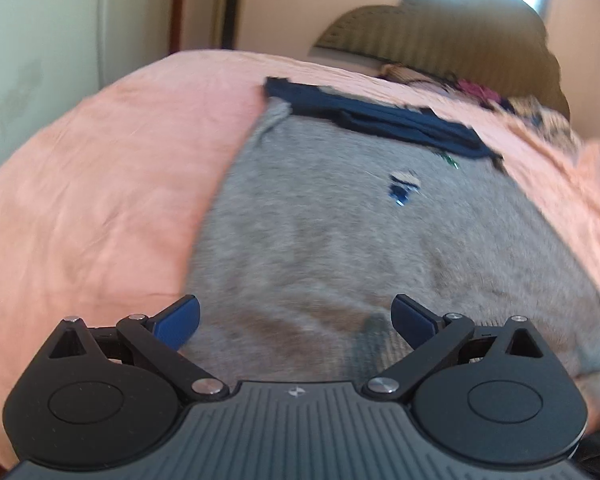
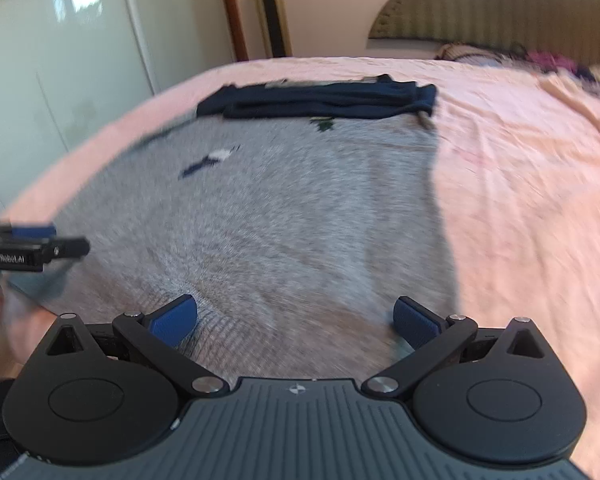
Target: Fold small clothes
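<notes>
**Both claws spread wide above a grey garment on the bed**

The left gripper (image 1: 296,322) has its jaws spread far apart, with nothing between the blue pads (image 1: 178,322). It hangs over the near edge of a grey sweater (image 1: 340,240), which fills the space straight ahead of the claw and runs away from it across a pink bedsheet (image 1: 100,200). The ribbed hem of the sweater lies just beneath and between the fingertips. Motion blur makes it hard to say whether the pads touch the cloth or float just clear of it.

The right gripper (image 2: 296,322) is released to the same width and also carries nothing. Its left pad (image 2: 174,322) sits over the ribbed hem, and its right pad lies near the sweater's right border, where grey meets pink sheet. The left gripper shows in this view too, off to the left of the right claw at about the hem's far corner.

Ahead of both claws, at the far end of the sweater, a dark navy garment (image 2: 320,98) lies folded in a long strip, touching or overlapping the sweater's top edge. Two small motifs (image 1: 402,188) mark the grey fabric between the claws and the navy strip. Beyond that, past the sheet, stands a rounded headboard (image 2: 480,12), with a loose heap of clothes (image 1: 480,94) to the right of it.
</notes>
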